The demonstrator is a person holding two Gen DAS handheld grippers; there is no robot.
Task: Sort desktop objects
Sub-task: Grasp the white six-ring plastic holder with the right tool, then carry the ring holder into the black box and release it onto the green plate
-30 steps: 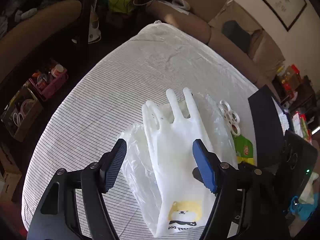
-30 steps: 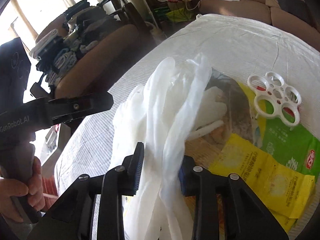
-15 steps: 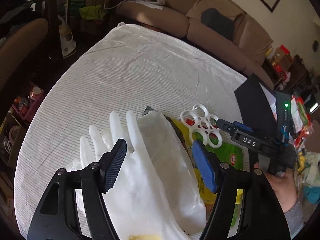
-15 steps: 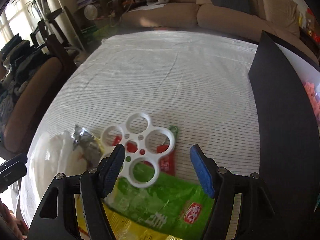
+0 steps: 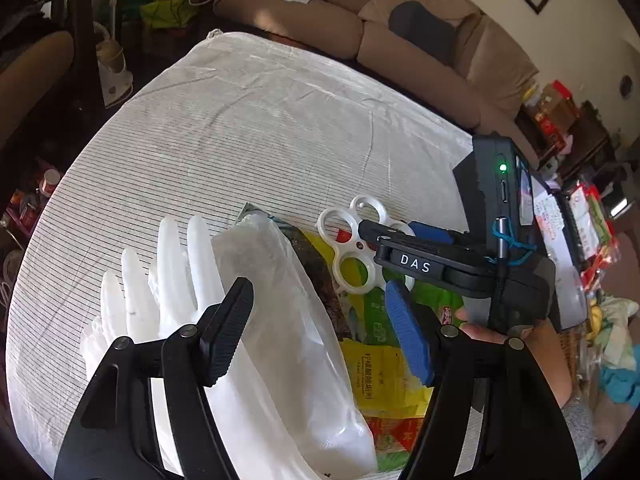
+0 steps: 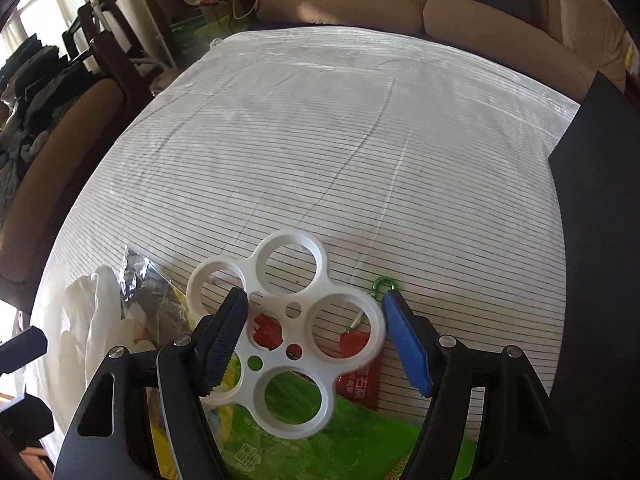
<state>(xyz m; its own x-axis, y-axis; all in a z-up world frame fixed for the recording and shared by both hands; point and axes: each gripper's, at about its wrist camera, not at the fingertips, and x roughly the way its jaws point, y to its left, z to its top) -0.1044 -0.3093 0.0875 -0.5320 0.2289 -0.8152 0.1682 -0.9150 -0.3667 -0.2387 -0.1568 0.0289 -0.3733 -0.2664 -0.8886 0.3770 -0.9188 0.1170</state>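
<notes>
Both grippers over the striped tablecloth (image 6: pixel 360 140).
Right gripper (image 6: pixel 316 344) jaws apart, just opened, straddling white ring holder (image 6: pixel 296 328); left gripper (image 5: pixel 320 332) apart above plastic bag (image 5: pixel 288 320).

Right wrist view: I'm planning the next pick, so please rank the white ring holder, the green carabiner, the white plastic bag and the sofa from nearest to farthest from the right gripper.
1. White ring holder: between the open fingers of the right gripper.
2. Green carabiner: just past the blue fingertip, on the right.
3. White plastic bag: off to the left.
4. Sofa: beyond the table's far edge.
</notes>
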